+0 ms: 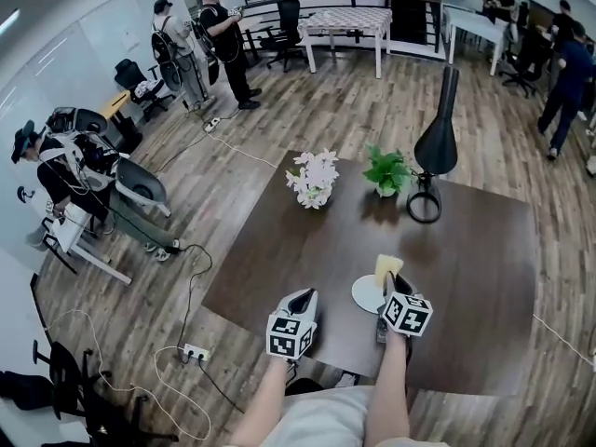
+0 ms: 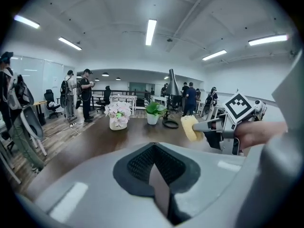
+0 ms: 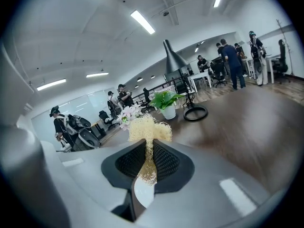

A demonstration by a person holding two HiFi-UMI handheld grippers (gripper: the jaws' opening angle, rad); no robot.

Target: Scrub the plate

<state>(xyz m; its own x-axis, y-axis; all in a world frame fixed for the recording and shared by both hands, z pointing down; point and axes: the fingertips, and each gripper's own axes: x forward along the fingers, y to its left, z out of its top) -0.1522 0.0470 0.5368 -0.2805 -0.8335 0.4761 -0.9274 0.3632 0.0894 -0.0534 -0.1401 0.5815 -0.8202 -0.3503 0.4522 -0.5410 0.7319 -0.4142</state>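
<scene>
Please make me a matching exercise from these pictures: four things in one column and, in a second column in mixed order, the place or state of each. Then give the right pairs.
Column one
1. sponge
2. plate
3. left gripper
4. green plant

Column two
A. jaws together, nothing between them
B. in a white pot, between the white flowers and the black lamp
C. clamped in the jaws of the right gripper
D. white, flat on the table, near the person

Pairs: 1-C, 2-D, 3-A, 4-B
</scene>
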